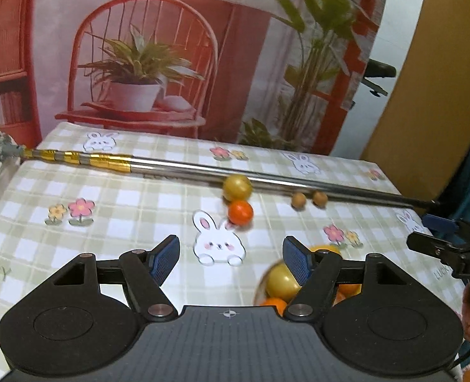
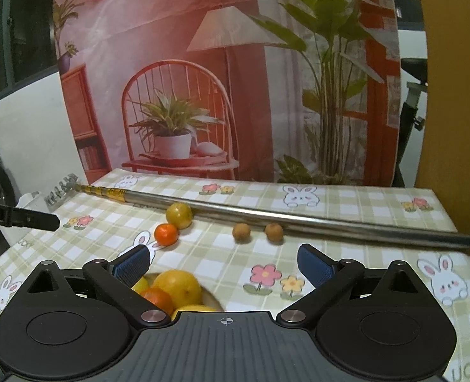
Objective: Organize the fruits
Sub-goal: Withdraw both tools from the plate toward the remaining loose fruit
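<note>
Fingers apart, empty, on left gripper (image 1: 231,256) and right gripper (image 2: 224,264). Bowl (image 2: 211,297) of fruit at lower left. Mid-frame: orange tangerine (image 2: 166,234), yellow fruit (image 2: 179,215), two brown longans (image 2: 242,232) beside metal rod (image 2: 298,218).

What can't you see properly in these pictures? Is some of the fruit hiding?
- Bowl: both views, mostly behind the gripper bodies; its whole shape and fruit count stay hidden.
- Fruit in bowl: left view, blurred, partly behind a finger.
- Two small brown fruits: too small to name.
- Metal pole: its right end is cut off in the right view.
- Right gripper: left view, cropped by the edge.
</note>
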`<state>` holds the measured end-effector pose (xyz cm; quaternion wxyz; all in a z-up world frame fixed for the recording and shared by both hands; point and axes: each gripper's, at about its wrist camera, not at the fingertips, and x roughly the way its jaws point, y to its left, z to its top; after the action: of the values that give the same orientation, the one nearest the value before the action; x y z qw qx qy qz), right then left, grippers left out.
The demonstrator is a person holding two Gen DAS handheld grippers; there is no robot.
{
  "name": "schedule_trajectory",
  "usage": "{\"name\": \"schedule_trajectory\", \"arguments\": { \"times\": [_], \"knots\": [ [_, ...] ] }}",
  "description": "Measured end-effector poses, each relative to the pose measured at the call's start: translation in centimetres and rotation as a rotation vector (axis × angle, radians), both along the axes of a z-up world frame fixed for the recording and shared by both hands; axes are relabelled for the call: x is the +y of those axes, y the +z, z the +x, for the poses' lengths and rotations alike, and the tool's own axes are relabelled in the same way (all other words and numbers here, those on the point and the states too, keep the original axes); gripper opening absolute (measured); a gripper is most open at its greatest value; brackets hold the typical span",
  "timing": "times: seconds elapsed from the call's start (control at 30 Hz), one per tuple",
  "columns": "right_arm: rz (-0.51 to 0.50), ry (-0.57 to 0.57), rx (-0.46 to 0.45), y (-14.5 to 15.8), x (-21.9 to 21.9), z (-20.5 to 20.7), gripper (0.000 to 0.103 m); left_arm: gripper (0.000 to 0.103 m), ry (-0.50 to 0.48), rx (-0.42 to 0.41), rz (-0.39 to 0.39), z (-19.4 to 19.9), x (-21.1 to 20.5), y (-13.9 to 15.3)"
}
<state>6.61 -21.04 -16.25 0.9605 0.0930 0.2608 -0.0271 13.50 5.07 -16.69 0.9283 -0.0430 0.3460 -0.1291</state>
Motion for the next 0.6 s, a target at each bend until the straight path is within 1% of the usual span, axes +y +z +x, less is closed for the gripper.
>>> {"name": "schedule_trajectory", "arguments": {
  "times": [0.13,0.27,0.5,0.6],
  "knots": [
    [-0.009,0.009,-0.010,0.3,-0.8,1.6,0.098,0.074,-0.020,-0.010,0.018,1.6,-0.5,0.3],
    [-0.033,0.011,-0.013,0.1,-1.5,3.3,0.098,0.074,-0.049,-0.013,0.046,3.6,-1.6,-0.1],
    [-0.063,0.015,-0.027,-1.7,-2.7,7.0,0.096,0.073,-0.100,0.021,0.081,8.0,-3.8,-3.0],
    [-0.037,0.020,-0.019,-2.9,-3.5,8.6,0.094,0.072,-0.112,0.032,0.101,9.5,-4.5,-4.5]
  ]
}}
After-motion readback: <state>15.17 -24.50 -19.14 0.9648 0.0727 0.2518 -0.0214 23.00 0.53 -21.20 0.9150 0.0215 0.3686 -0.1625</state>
